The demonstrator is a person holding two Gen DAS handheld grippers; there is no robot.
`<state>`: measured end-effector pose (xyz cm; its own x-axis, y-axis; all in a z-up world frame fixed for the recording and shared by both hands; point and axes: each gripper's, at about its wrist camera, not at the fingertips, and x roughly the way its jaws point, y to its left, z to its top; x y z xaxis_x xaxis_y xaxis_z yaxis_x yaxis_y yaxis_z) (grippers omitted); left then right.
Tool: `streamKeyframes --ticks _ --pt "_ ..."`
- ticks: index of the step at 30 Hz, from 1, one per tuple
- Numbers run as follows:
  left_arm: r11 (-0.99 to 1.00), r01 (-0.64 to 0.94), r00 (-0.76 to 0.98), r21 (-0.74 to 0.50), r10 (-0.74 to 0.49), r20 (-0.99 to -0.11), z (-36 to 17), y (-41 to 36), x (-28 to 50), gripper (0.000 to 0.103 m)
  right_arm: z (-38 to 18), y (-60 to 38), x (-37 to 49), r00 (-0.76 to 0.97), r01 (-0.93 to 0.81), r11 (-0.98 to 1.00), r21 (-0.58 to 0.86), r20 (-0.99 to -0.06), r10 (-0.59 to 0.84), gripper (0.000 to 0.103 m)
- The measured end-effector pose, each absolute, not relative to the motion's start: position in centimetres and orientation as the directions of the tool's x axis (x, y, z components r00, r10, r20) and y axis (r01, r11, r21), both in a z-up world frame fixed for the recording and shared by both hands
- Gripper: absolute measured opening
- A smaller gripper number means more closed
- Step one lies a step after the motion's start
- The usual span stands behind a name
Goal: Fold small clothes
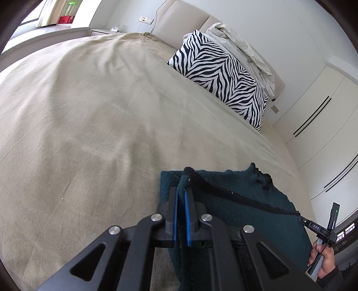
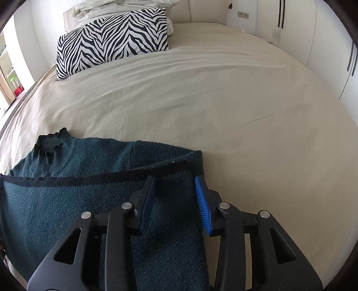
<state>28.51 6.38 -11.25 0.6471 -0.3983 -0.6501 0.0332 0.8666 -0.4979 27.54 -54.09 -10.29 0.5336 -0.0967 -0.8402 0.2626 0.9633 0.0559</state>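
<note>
Sweater (image 2: 67,201): fuzzy teal knit, rough nap. Bedsheet (image 2: 201,100): matt beige cloth, creased. Left gripper (image 1: 181,201), right gripper (image 2: 176,190): matt black plastic, ribbed blue pads (image 2: 202,201), shiny metal rivets.

Only one marking can be read: the white letters "DAS" are printed on a small black device (image 1: 316,226), seen at the far right edge of the left wrist view, just beside a hand (image 1: 324,257). A green light is shown on the upright black stick (image 1: 334,215) next to it, but no characters can be made out there. On the red box (image 1: 65,19) at the far left by the window, nothing legible is shown. In the right wrist view no text, number or sign can be read.
</note>
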Motion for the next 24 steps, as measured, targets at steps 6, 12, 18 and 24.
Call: streamKeyframes --ticks 6,12,18,24 --pt "0.87 0.045 0.649 -0.492 -0.4 -0.647 -10.9 6.3 28.4 0.007 -10.4 -53.6 27.2 0.542 0.242 0.97 0.025 -0.833 -0.114 0.007" --pt "0.87 0.05 0.655 -0.49 -0.399 -0.642 -10.0 6.3 28.5 0.007 -9.0 -53.2 26.7 0.587 0.249 0.969 -0.012 -0.794 -0.16 0.005" --pt "0.875 0.042 0.658 -0.481 -0.387 -0.646 -9.2 6.1 29.5 0.007 -7.4 -53.2 27.2 0.615 0.258 0.966 -0.024 -0.767 -0.183 0.005" --pt "0.869 0.014 0.574 -0.494 -0.411 -0.708 -12.6 6.1 31.2 0.009 -10.0 -54.3 28.9 0.563 0.294 0.955 0.028 -0.813 -0.15 0.006"
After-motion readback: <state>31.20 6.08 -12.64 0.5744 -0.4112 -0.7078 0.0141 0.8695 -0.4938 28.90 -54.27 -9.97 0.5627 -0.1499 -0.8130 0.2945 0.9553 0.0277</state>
